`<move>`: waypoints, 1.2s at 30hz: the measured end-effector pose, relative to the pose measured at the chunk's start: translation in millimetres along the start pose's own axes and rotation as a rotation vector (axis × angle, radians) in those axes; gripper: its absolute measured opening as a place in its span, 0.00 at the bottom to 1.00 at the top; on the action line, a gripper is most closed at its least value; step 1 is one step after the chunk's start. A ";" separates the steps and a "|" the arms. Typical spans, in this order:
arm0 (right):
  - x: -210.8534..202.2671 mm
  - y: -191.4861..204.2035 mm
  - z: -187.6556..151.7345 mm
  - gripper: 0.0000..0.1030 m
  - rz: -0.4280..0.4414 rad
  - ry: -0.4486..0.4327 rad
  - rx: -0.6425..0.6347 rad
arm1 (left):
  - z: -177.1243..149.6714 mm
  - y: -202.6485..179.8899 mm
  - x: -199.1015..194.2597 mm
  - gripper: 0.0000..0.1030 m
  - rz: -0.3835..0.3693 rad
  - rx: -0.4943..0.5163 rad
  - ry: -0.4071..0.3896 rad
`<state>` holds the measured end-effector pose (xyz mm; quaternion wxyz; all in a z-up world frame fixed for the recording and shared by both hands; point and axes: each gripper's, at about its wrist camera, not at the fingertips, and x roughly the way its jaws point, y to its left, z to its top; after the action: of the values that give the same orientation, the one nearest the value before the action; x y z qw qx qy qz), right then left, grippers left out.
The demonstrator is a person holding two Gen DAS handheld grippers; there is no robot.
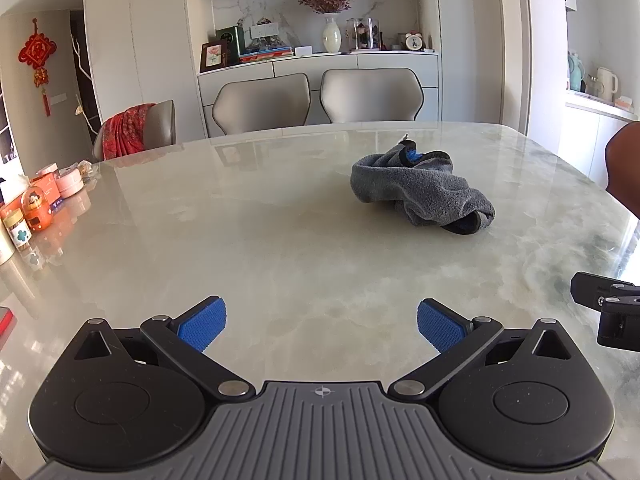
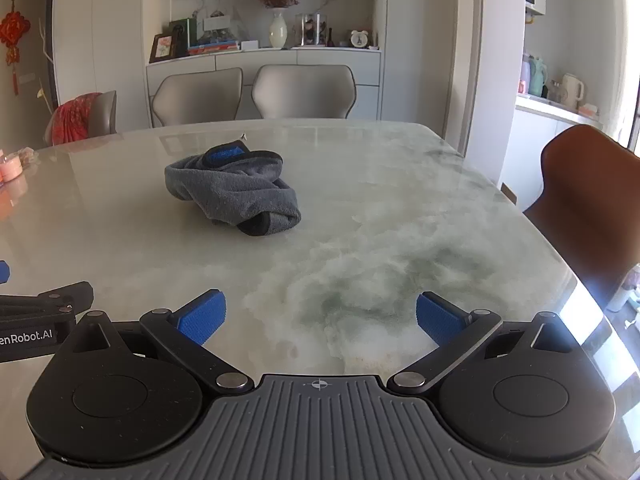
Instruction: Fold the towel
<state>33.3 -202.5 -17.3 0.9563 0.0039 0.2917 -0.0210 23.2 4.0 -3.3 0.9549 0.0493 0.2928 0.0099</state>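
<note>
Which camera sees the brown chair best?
The right wrist view: the brown chair shows its whole curved back beside the table. The left wrist view catches only a dark sliver of it at the right edge.

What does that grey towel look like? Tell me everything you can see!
The grey towel is soft and fluffy-looking, like terry cloth, with a darker edge along its hem. It is not folded yet: it lies scrunched in a lumpy heap on the shiny marble table. A blue patch with a black border shows at its far top. Only the table touches it; both tongs are open and well away from it.
</note>
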 end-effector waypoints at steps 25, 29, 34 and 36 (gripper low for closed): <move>55.1 2.8 42.0 1.00 0.134 -0.051 -0.195 | 37.6 9.8 55.6 1.00 -0.036 0.049 -0.014; 58.3 -1.9 51.5 1.00 0.254 -0.101 -0.227 | 47.0 13.3 63.9 1.00 -0.071 0.066 -0.024; 63.8 2.6 63.9 1.00 0.282 -0.161 -0.350 | 55.1 14.0 72.2 1.00 -0.105 0.095 -0.044; 66.2 4.1 69.1 1.00 0.293 -0.187 -0.394 | 57.3 12.4 76.3 1.00 -0.115 0.118 -0.062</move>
<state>126.9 -202.3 3.1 0.9542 -0.1423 0.1966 0.1749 118.6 14.9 2.5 0.9578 0.0891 0.2655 -0.0639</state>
